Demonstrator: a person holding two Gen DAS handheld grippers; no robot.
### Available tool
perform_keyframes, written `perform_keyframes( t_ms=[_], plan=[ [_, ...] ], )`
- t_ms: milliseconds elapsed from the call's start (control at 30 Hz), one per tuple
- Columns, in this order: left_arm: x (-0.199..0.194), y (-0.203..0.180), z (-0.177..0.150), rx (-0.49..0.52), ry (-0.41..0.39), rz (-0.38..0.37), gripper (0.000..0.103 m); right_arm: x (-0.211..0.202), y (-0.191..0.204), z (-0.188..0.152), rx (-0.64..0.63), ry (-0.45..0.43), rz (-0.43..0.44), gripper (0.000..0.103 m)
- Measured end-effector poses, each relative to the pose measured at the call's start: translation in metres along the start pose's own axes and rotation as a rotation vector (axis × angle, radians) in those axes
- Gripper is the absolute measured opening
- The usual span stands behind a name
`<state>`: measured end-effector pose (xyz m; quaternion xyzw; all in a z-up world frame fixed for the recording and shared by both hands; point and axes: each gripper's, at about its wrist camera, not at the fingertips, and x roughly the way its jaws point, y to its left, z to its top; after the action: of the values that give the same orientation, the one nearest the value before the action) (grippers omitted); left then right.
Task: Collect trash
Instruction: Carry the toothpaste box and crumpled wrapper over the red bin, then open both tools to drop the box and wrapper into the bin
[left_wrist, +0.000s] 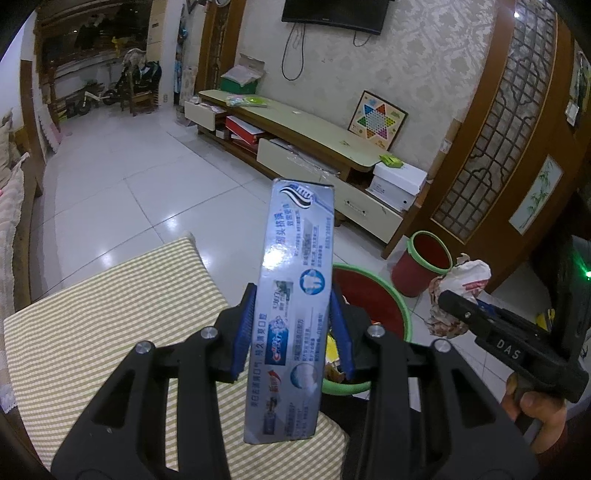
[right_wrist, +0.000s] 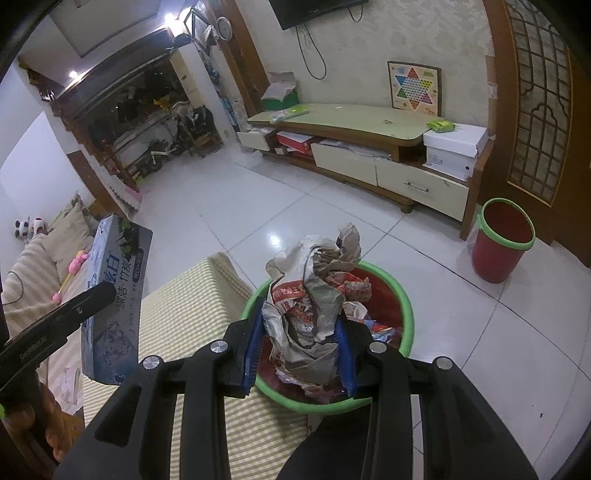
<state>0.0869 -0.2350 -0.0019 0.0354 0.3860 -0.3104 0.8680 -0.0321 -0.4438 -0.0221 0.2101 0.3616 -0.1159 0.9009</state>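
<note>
My left gripper (left_wrist: 293, 325) is shut on a long blue-grey toothpaste box (left_wrist: 293, 295), which stands upright between the blue pads. The same box (right_wrist: 114, 299) shows at the left of the right wrist view. My right gripper (right_wrist: 301, 352) is shut on a crumpled wad of printed paper (right_wrist: 314, 295), held over a red bin with a green rim (right_wrist: 404, 295) that has wrappers inside. In the left wrist view that bin (left_wrist: 391, 295) lies just behind the box, and the right gripper (left_wrist: 461, 306) with its paper wad (left_wrist: 461, 280) is at the right.
A cushion with yellow-and-white stripes (left_wrist: 110, 314) lies under both grippers. A second, smaller red bin (right_wrist: 502, 243) stands on the white tiled floor by the wooden door frame. A low TV cabinet (right_wrist: 351, 125) runs along the far wall. A sofa (right_wrist: 40, 266) is at the left.
</note>
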Motion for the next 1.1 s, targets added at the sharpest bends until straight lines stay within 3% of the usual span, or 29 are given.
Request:
perform_keyframes(
  t_ms=[1100],
  plan=[
    [0.099, -0.032, -0.005, 0.054, 0.15, -0.042, 0.037, 0.057, -0.05, -0.001, 0.038, 0.09, -0.056, 0.035]
  ],
)
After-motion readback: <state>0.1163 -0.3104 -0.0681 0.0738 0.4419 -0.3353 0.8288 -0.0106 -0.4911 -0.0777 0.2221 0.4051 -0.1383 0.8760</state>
